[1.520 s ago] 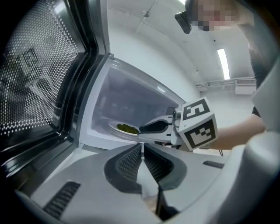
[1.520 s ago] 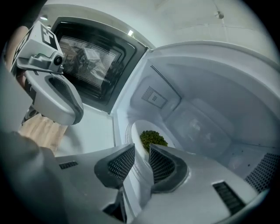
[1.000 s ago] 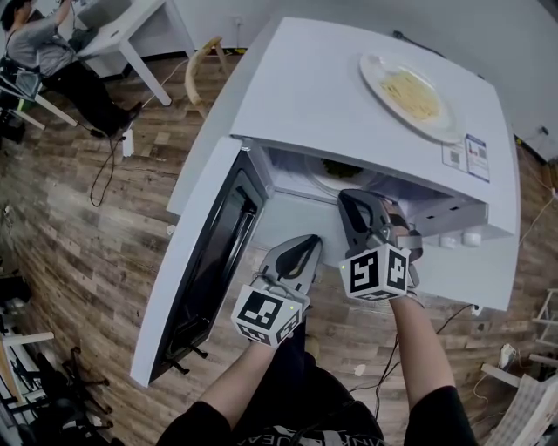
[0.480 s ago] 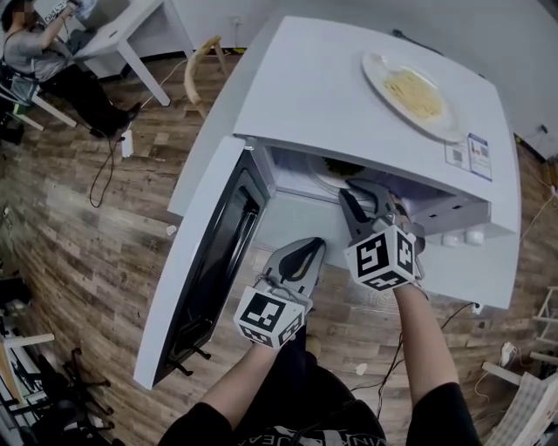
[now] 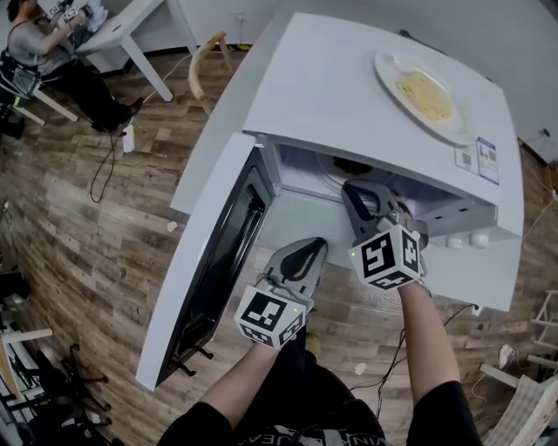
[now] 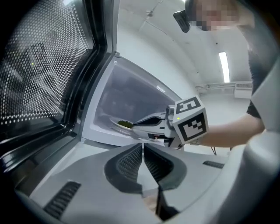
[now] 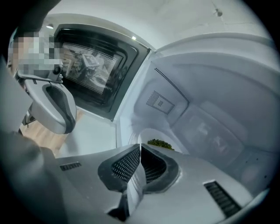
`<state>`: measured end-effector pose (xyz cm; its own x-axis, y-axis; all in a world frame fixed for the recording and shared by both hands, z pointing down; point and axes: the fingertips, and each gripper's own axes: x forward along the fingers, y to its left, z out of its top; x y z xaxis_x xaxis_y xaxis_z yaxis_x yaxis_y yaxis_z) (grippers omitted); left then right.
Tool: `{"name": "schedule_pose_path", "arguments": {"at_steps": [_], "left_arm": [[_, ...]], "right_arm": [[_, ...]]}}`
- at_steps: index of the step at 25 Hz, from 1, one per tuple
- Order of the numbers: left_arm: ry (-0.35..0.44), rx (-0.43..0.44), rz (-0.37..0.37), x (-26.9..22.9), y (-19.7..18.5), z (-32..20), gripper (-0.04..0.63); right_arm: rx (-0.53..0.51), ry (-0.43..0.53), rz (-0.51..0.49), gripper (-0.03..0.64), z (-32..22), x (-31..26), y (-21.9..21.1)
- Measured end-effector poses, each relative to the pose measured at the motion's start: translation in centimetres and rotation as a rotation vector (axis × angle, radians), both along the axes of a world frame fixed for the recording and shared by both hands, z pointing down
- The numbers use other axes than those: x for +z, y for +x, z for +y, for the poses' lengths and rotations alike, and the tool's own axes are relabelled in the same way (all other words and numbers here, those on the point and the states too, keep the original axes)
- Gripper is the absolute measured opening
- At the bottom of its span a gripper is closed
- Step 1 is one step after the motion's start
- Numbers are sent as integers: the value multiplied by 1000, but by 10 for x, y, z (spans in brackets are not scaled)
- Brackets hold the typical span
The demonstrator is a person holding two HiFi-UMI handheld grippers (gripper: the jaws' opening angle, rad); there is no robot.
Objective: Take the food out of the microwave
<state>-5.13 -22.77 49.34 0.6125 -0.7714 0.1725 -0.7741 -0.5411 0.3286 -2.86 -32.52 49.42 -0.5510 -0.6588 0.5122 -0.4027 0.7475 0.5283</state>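
The white microwave (image 5: 349, 87) stands with its door (image 5: 214, 261) swung open to the left. Inside lies a white plate (image 7: 141, 136) with green food (image 7: 160, 143) on it, also showing as the plate (image 6: 114, 124) in the left gripper view. My right gripper (image 5: 354, 188) reaches into the opening, jaws together, tips at the plate's near rim. That rim is hidden behind the jaws (image 7: 140, 147), so contact cannot be told. My left gripper (image 5: 314, 246) hangs shut and empty in front of the opening, beside the door.
A plate of pasta (image 5: 425, 91) sits on top of the microwave at the right. Control knobs (image 5: 462, 242) are at the front right. A person sits at a white table (image 5: 131, 26) at the far left, near a wooden chair (image 5: 205, 61).
My right gripper has edged slightly deeper into the microwave opening and tilted a little. The left gripper has stayed where it was.
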Motion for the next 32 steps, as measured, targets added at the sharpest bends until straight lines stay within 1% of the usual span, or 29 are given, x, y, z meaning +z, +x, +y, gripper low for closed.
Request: {"name": "schedule_pose_path", "arguments": {"at_steps": [8, 10, 16, 21, 23, 25, 26, 28, 29, 31, 32], "left_arm": [[8, 13, -6, -3, 5, -2, 15], [1, 16, 3, -3, 6, -4, 15], [-54, 27, 71, -3, 12, -18, 17], [-124, 21, 191, -3, 17, -31, 16], [-140, 23, 211, -1, 20, -34, 17], [-139, 27, 199, 0, 25, -37, 17], [-133, 28, 182, 0, 27, -39, 17], [-112, 29, 126, -1, 31, -42, 17], [-103, 28, 93, 0, 33, -43, 30], [-96, 26, 32, 3, 35, -47, 146], [-95, 27, 7, 5, 36, -49, 166]], "right_arm": [[-12, -2, -12, 35, 29, -2, 8], [-18, 3, -10, 35, 37, -2, 9], [-20, 13, -10, 32, 48, -2, 14], [-12, 31, -17, 37, 55, -3, 18], [8, 37, -23, 38, 56, -3, 23], [36, 43, -24, 38, 56, -3, 30], [50, 46, -23, 38, 56, -2, 34], [77, 56, -15, 38, 55, -1, 42], [90, 63, -5, 38, 54, -1, 45], [114, 82, 26, 40, 51, 0, 50], [121, 94, 46, 41, 49, 1, 52]]}}
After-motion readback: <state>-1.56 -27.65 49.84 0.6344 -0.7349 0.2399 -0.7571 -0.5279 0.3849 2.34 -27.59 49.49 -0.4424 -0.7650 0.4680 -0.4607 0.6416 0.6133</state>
